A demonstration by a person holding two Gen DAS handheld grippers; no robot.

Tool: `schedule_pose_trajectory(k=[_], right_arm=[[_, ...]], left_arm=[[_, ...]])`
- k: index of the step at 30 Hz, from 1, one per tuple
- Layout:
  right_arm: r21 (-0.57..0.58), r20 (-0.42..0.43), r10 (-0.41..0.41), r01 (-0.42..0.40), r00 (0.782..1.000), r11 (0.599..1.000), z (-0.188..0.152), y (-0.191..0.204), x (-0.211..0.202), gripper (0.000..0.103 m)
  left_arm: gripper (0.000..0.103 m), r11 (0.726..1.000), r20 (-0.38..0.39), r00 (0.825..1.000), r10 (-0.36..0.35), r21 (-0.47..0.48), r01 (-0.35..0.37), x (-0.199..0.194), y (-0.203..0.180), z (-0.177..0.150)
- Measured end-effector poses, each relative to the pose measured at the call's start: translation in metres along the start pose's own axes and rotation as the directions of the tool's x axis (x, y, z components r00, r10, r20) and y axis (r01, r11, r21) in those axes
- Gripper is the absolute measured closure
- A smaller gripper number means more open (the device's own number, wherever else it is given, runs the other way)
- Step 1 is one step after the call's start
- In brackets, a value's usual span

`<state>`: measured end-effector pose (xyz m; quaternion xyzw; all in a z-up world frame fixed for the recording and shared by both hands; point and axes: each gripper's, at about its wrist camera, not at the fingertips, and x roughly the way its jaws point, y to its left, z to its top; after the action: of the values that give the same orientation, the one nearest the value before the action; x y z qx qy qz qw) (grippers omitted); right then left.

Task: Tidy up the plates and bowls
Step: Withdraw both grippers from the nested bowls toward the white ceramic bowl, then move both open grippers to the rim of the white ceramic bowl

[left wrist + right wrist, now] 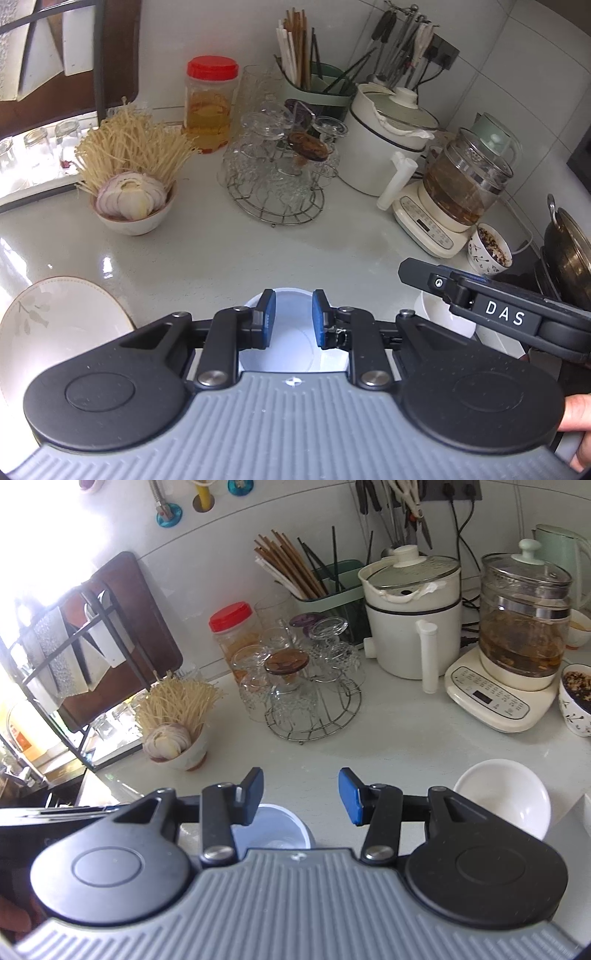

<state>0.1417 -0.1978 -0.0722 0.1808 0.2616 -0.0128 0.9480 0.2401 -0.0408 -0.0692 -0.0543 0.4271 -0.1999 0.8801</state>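
Two open grippers [293, 317] [301, 795] above clear counter [388, 738].

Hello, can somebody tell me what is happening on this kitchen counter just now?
A person holds a gripper in each hand over the counter to sort dishes. The left gripper hangs above a pale blue bowl, its jaws apart and not pressing on it. The right gripper is open and holds nothing. A white bowl and a flower-patterned plate wait nearby.

bg: white tiled wall [229, 554] ahead | glossy pale counter [229, 258] below | blown-out window light [37, 554] far left
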Motion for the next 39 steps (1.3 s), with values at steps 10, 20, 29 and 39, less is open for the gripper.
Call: schedule_pose_trajectory(k=[10, 20, 29, 39], right_arm=[[0.051, 0.025, -0.08, 0.079, 0.996, 0.996, -0.006, -0.024, -0.017, 0.054], [0.106, 0.026, -0.16, 0.157, 0.987, 0.982, -0.008, -0.058, -0.028, 0.054], [0.198, -0.002, -0.221, 0.217, 0.975, 0.956, -0.013, -0.091, -0.03, 0.054], [0.267, -0.027, -0.306, 0.302, 0.952, 0.915, -0.011, -0.134, -0.033, 0.054]], left_arm=[[0.079, 0.997, -0.027, 0.998, -0.051, 0.064, 0.053, 0.012, -0.03, 0.0], [0.079, 0.987, -0.071, 0.993, -0.098, 0.121, 0.106, 0.033, -0.061, 0.004], [0.079, 0.975, -0.134, 0.982, -0.136, 0.16, 0.156, 0.057, -0.088, 0.005], [0.079, 0.958, -0.188, 0.966, -0.177, 0.191, 0.212, 0.09, -0.119, 0.013]])
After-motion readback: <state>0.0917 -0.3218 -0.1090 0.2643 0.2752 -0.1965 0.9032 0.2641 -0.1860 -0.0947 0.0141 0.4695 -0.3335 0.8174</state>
